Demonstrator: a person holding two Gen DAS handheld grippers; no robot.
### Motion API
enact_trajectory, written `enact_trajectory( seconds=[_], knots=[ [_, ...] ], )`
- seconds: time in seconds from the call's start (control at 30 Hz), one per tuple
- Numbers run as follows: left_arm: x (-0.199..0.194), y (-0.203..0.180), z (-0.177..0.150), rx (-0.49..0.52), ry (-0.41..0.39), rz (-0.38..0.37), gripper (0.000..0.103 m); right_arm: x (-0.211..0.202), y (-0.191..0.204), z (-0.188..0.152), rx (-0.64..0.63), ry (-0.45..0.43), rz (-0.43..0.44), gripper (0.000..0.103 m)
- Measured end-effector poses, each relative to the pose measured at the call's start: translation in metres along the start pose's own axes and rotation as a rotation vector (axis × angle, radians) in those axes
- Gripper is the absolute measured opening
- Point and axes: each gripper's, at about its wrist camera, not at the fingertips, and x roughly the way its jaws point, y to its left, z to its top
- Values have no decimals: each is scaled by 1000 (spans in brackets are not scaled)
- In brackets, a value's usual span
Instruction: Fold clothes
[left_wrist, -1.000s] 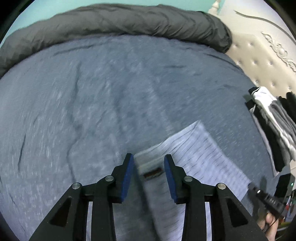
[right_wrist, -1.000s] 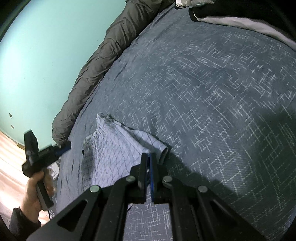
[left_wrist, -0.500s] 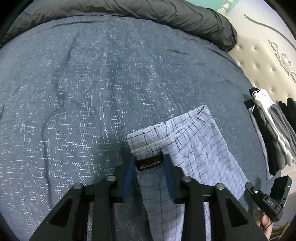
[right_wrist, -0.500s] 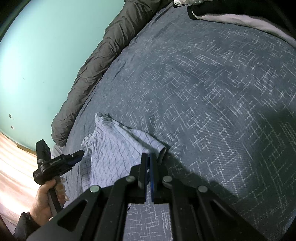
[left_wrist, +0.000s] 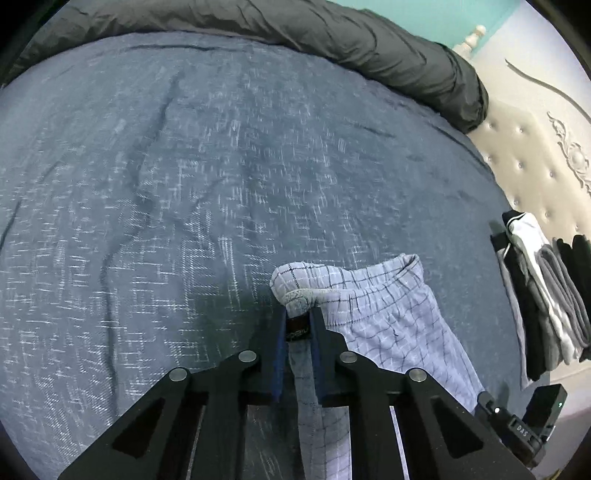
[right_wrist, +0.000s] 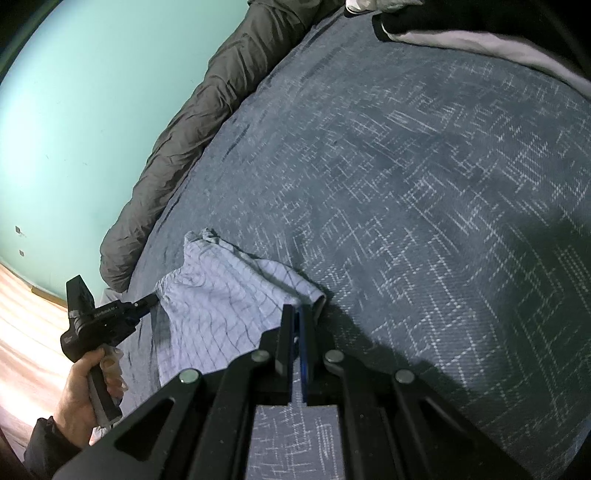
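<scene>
Light blue checked shorts (left_wrist: 388, 314) lie on the dark blue bedspread (left_wrist: 184, 184). My left gripper (left_wrist: 299, 319) is shut on the waistband beside its black label, and the cloth bunches up over the fingertips. In the right wrist view the shorts (right_wrist: 221, 295) spread out to the left of my right gripper (right_wrist: 297, 314), whose fingers are shut on the near corner of the cloth. A hand (right_wrist: 83, 391) holds the left gripper (right_wrist: 147, 301) at the shorts' far edge. The right gripper (left_wrist: 487, 402) shows at the lower right of the left wrist view.
A rolled dark grey duvet (left_wrist: 332, 33) lines the far edge of the bed. Folded black, white and grey clothes (left_wrist: 543, 295) are stacked by the tufted cream headboard (left_wrist: 535, 155). A teal wall (right_wrist: 92, 110) and wooden floor (right_wrist: 26, 332) lie beyond the bed.
My left gripper, open a second ago, came down around the waistband and shut on it, gathering the cloth. The right gripper stayed shut in the same place.
</scene>
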Motion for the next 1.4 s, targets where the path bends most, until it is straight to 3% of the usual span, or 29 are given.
enact_trajectory(
  seconds=[0.5,0.6,0.87,0.9,1.0,1.27,1.37,1.4],
  knots=[
    [-4,-2,-9,22,6,-1,22,-1,-9,7,33,-23,-36,2],
    [-9,1,-10,10,-5,-3,32,-4,-9,9,37,-30,-18,2],
    [-17,13,-19,-21,-1,-45,34,-5,12,15,-5,-35,32,5],
    [-18,14,-20,-26,0,-56,34,-3,17,16,-25,-23,39,9],
    [-20,17,-23,-30,-2,-76,34,-2,25,18,-49,-11,55,39],
    [-15,18,-19,-19,-2,-100,41,26,73,48,-192,86,35,43],
    [-11,18,-17,-25,-8,-117,42,49,102,64,-281,152,32,54],
    [-10,19,-16,-28,-11,-124,42,57,112,68,-312,173,29,64]
  ],
)
